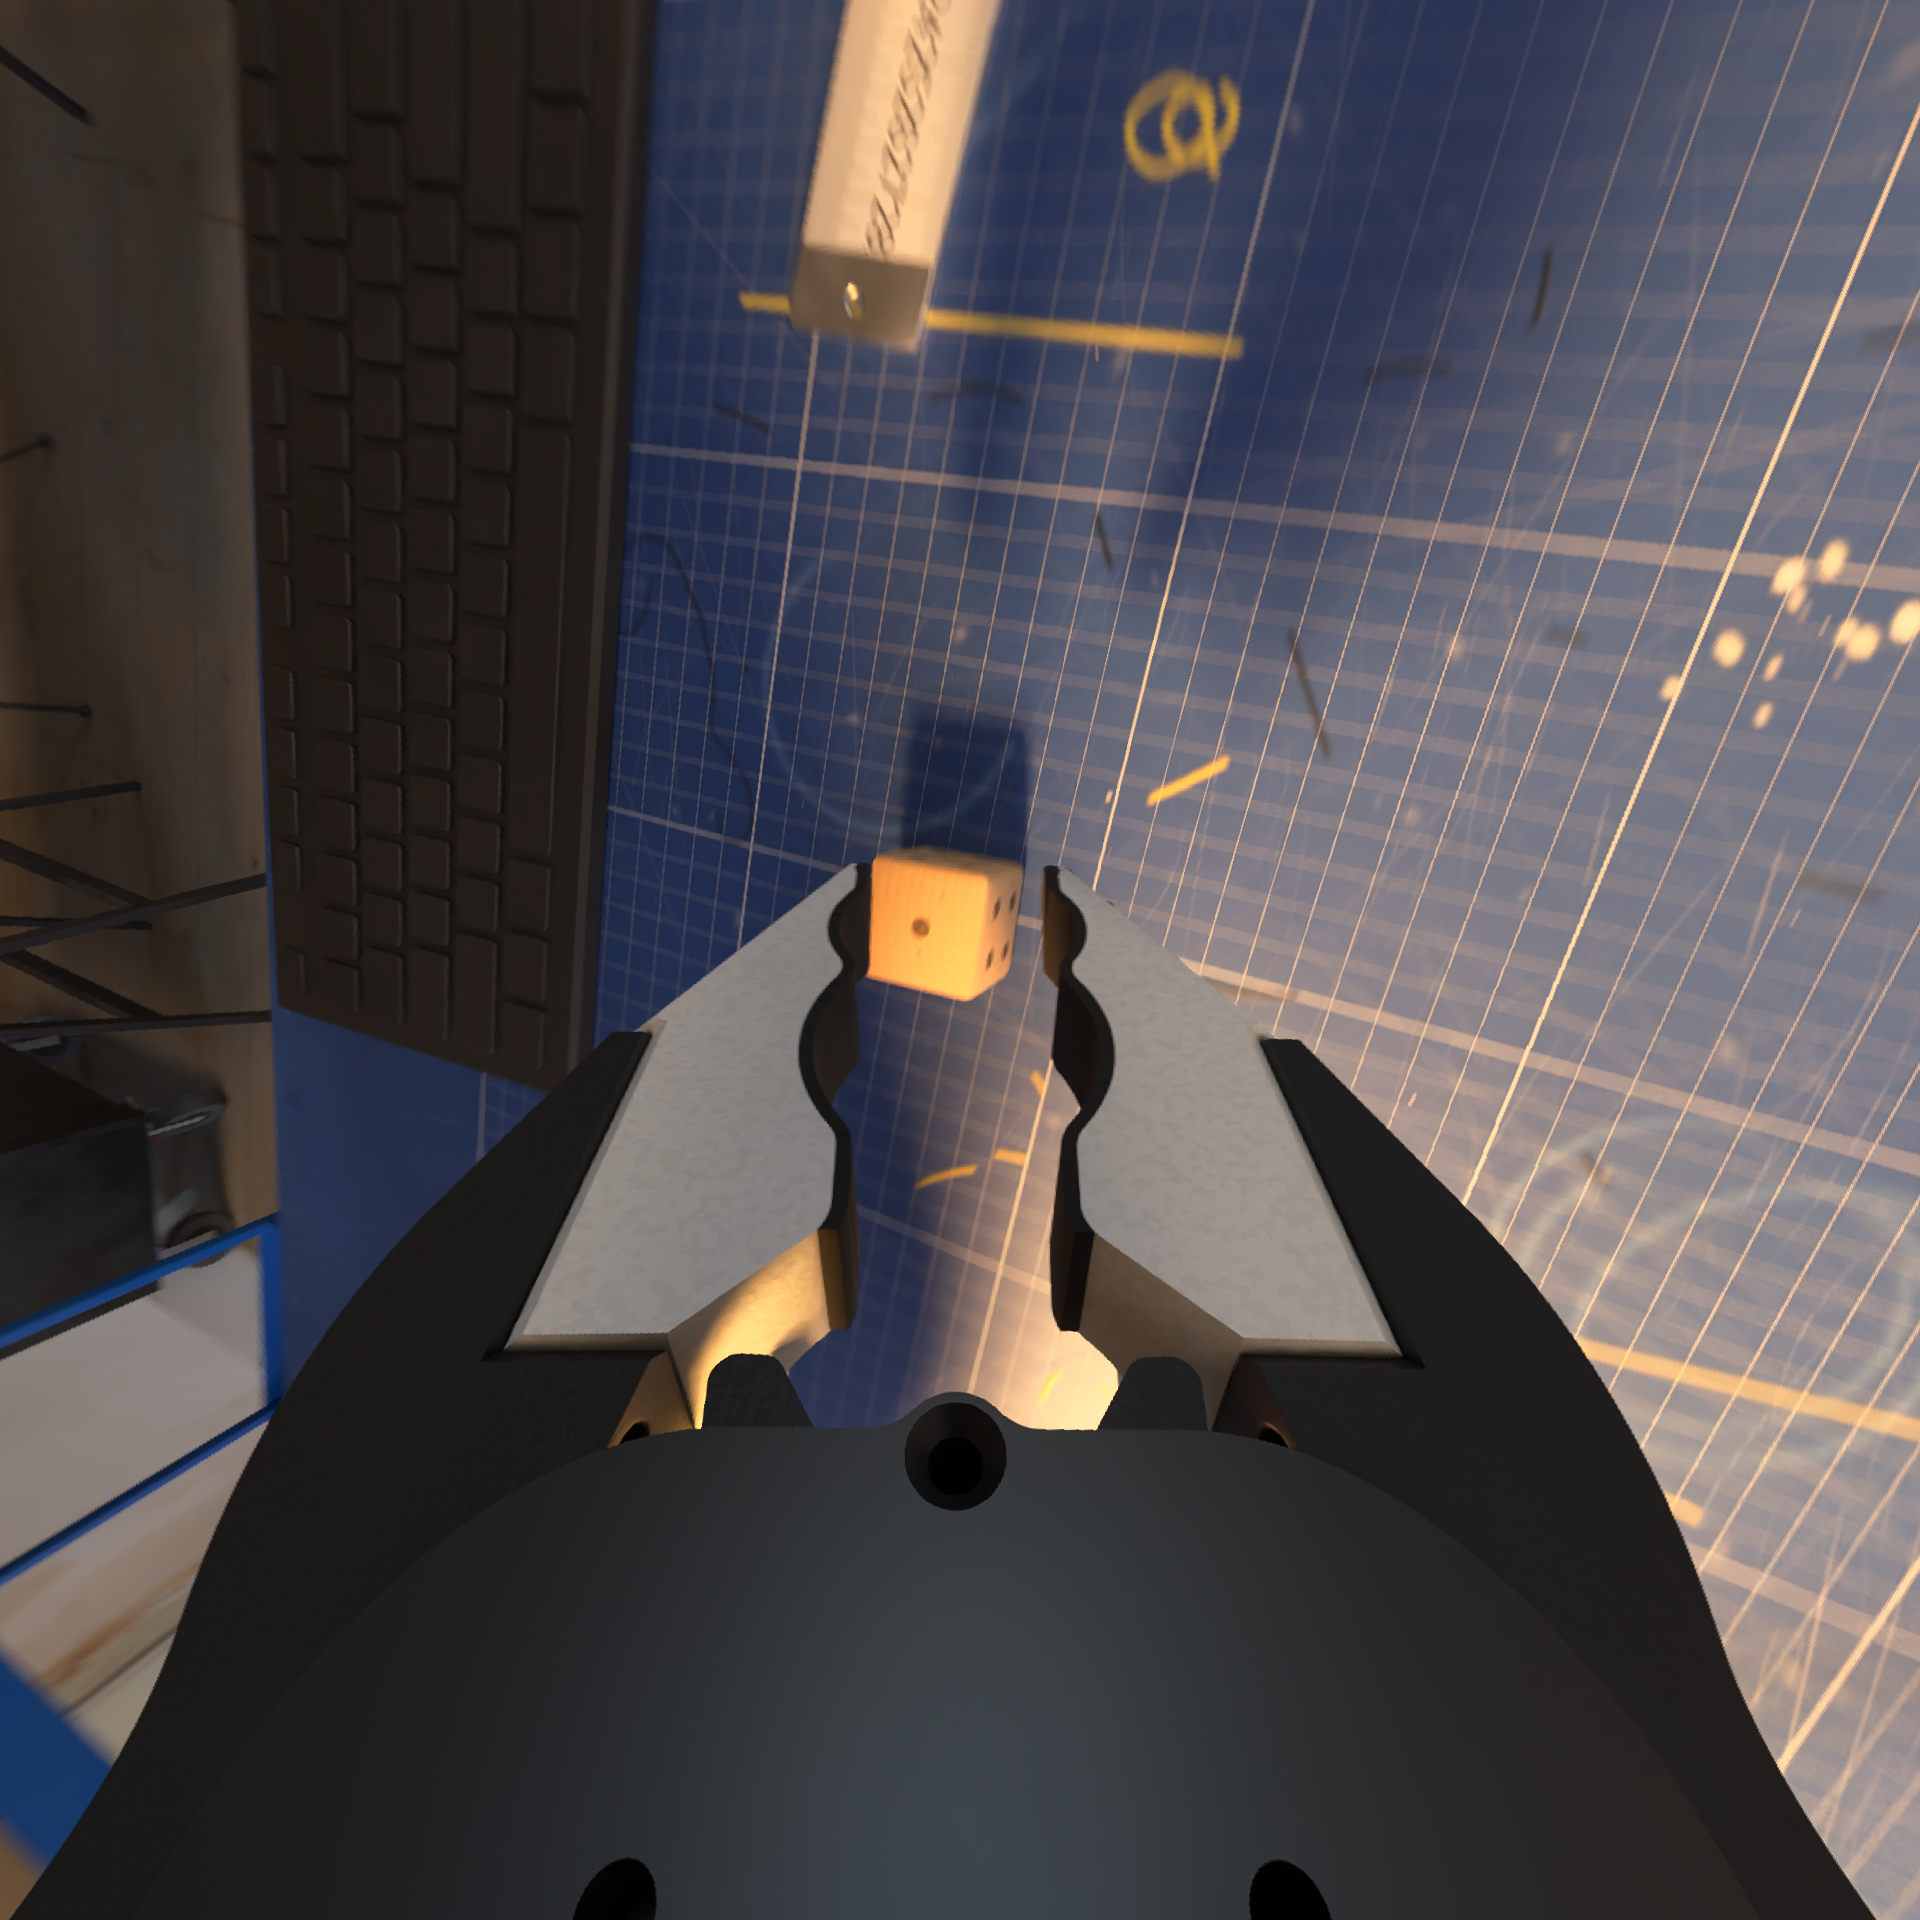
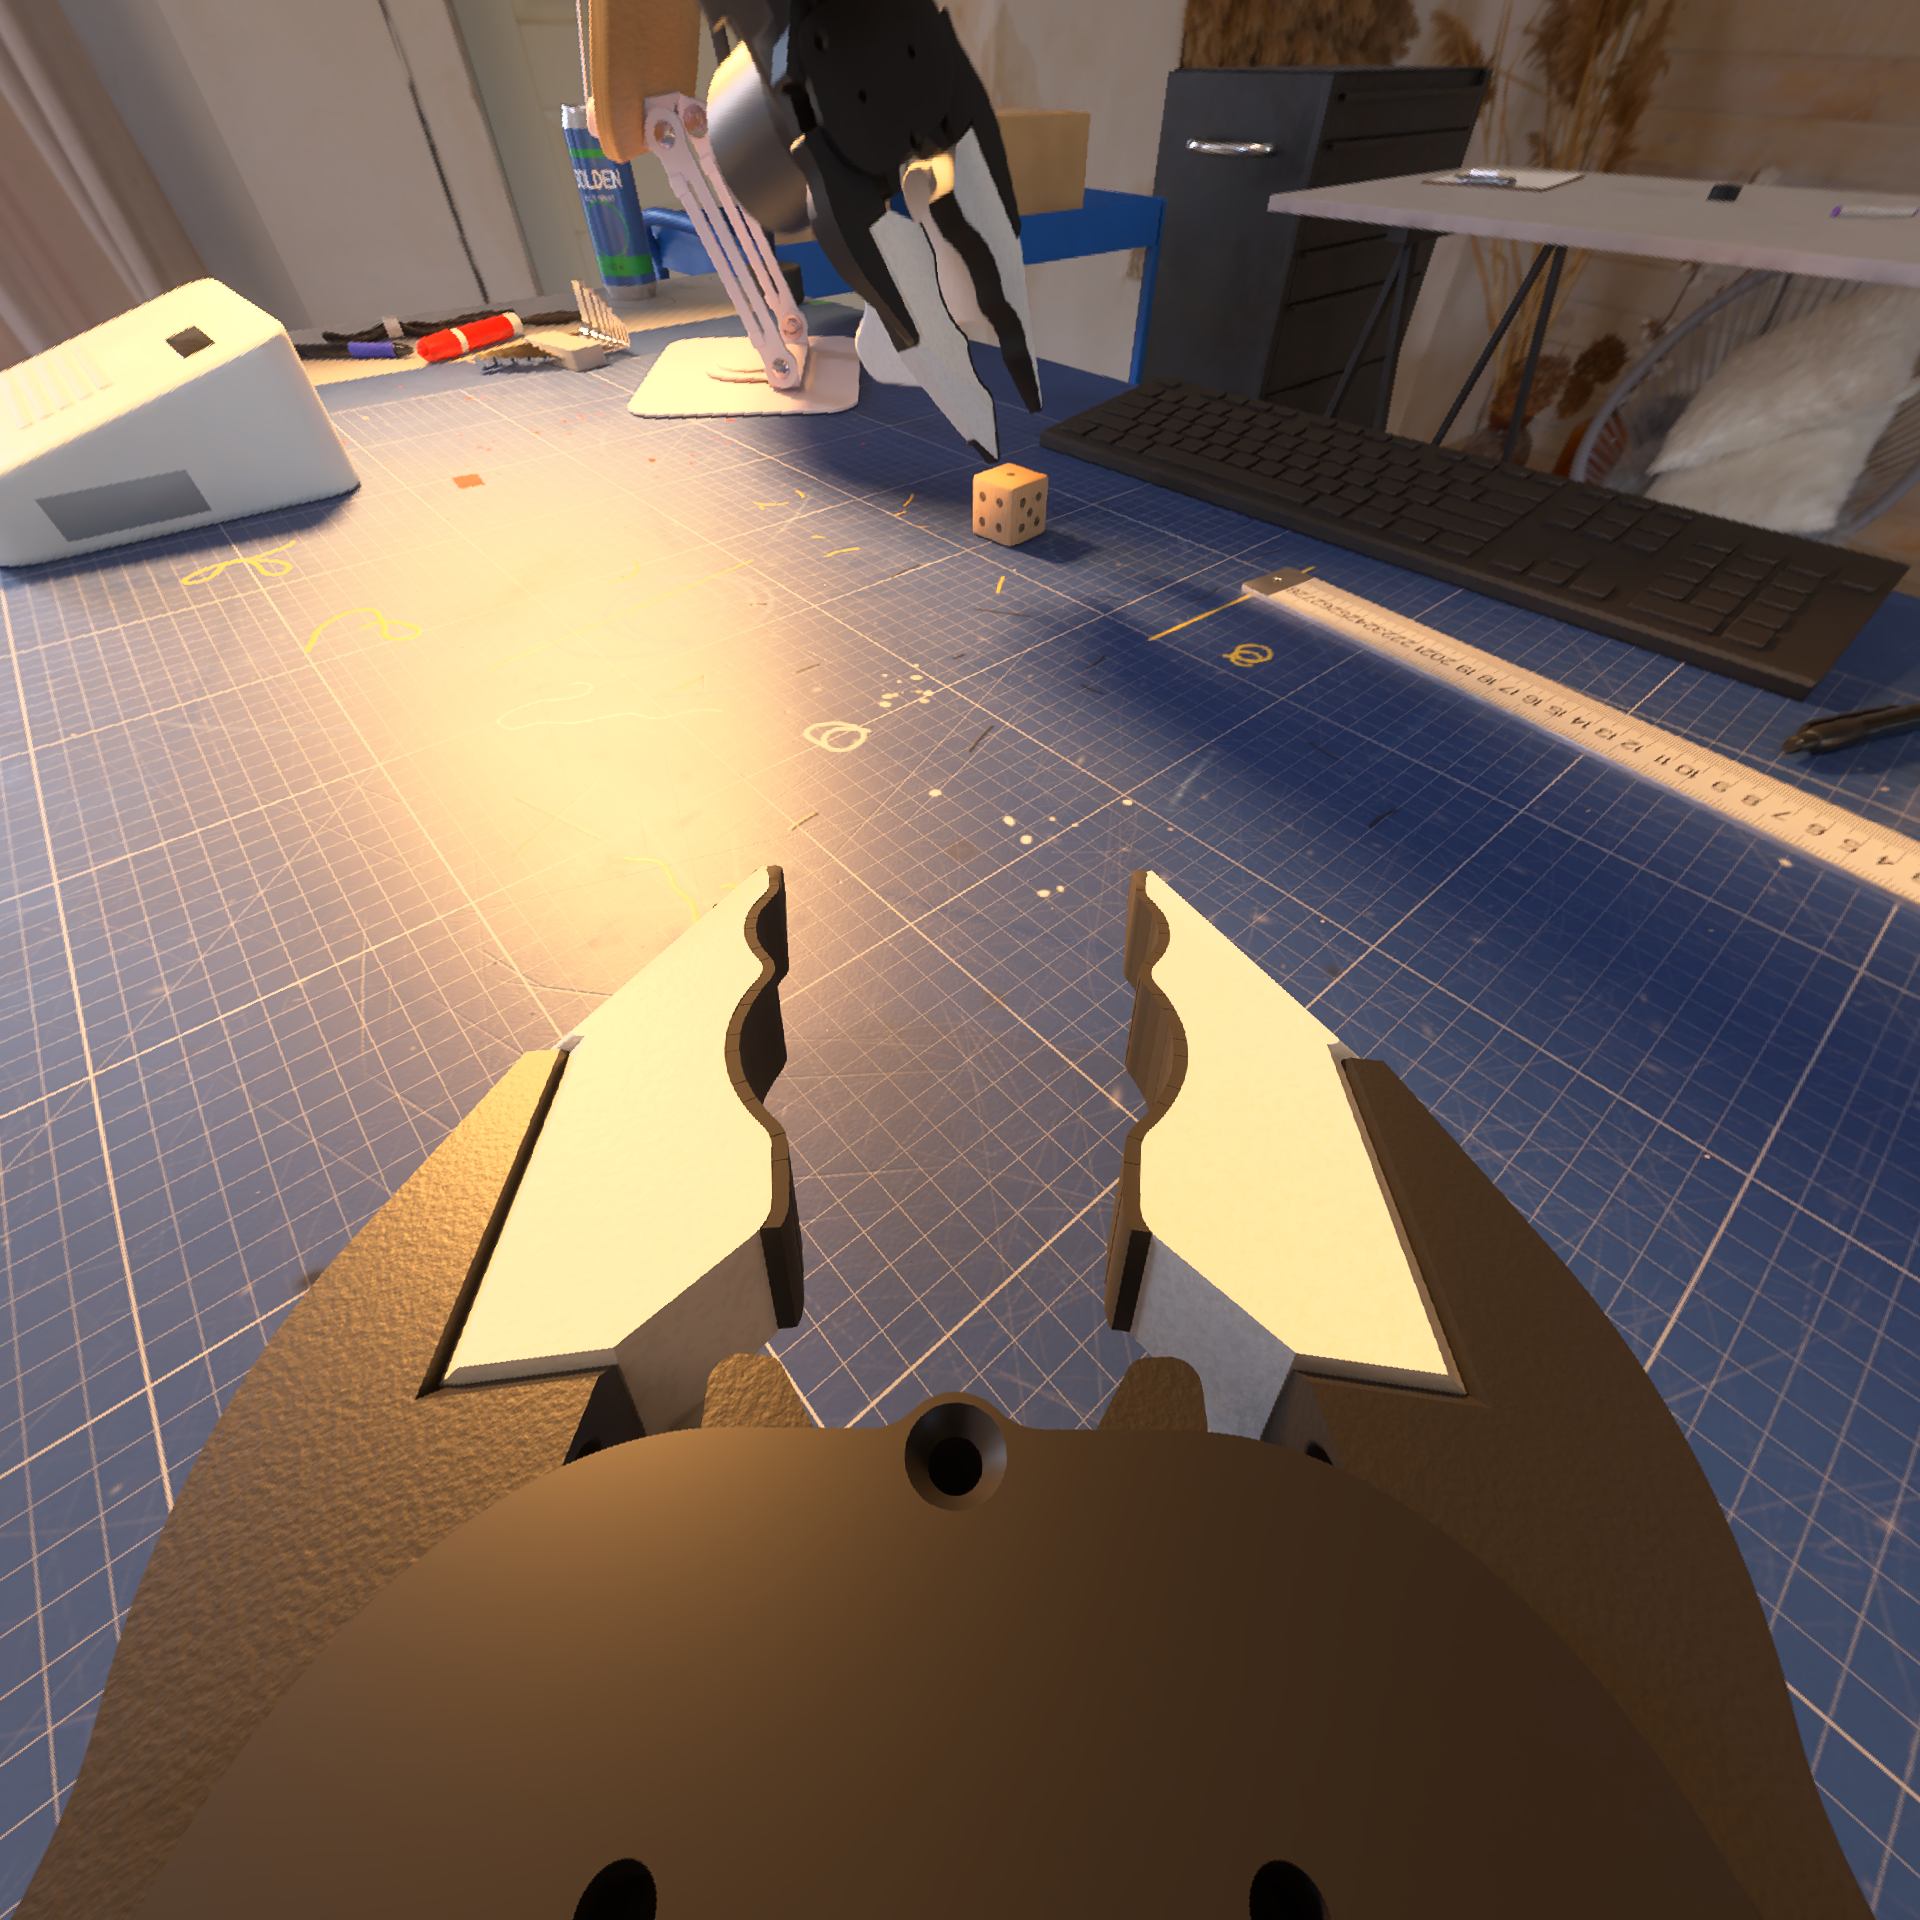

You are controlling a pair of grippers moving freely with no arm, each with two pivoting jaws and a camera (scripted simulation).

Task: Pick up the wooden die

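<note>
**Wooden die on the mat, left gripper poised above it**

Wooden die [image 2: 1009, 504] sits on the blue cutting mat [image 2: 623, 935], near the front edge of the black keyboard [image 2: 1455, 520] but apart from it; the left gripper [image 1: 951, 883] points down over it, fingers parted a little wider than the die, tips just above its top face as the right wrist view shows; in its own view the die shows between the fingertips, though whether either touches it I cannot tell; the right gripper [image 2: 956, 883] hangs low over the mat well away from the die, fingers spread wide with nothing between them; a steel ruler [image 2: 1558, 717] lies alongside the keyboard; a white sloped box [image 2: 177, 416] rests at the far left of the mat.
</note>
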